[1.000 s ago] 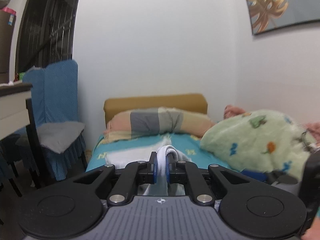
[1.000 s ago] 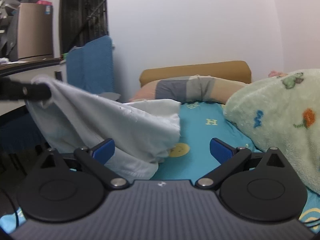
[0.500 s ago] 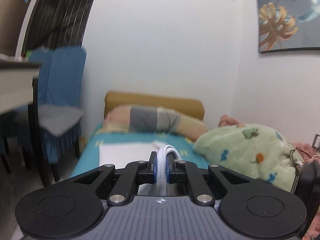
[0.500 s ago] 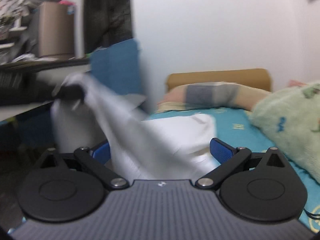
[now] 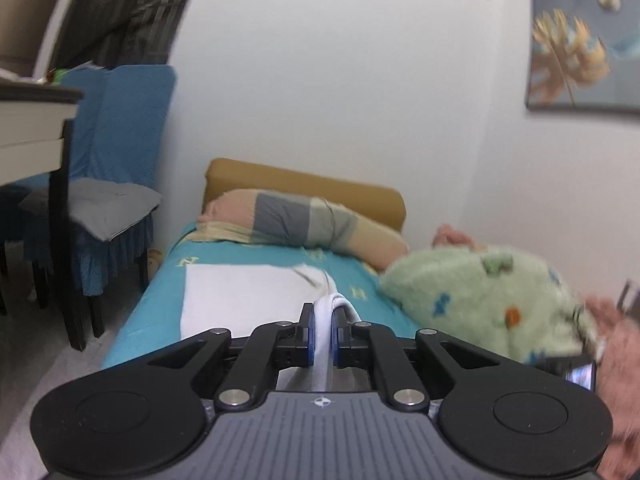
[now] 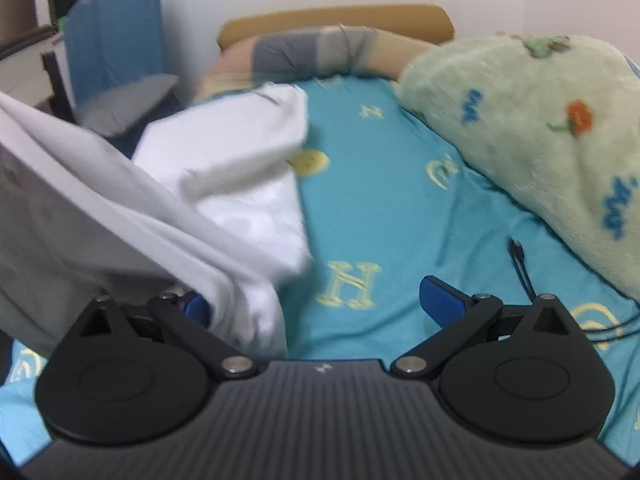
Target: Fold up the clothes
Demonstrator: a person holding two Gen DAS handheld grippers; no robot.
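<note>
Left wrist showing left tool clamping a bunched edge of white shirt lying partly on bed, right tool gaping beside loose folds, risking cloth slipping, dragging crooked or snagging the cable.

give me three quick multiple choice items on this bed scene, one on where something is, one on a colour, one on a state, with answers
1. Where does the green fleece blanket lie?
A. on the chair
B. on the bed's right side
C. on the floor

2. What colour is the bed sheet?
A. turquoise
B. red
C. black

3. How does the left gripper stand?
A. wide open, empty
B. shut on the white garment
C. out of view

Answers:
1. B, it is heaped along the right of the sheet in both views.
2. A, turquoise with yellow letters.
3. B, the blue pads pinch a white fold, while the right gripper is open.
</note>
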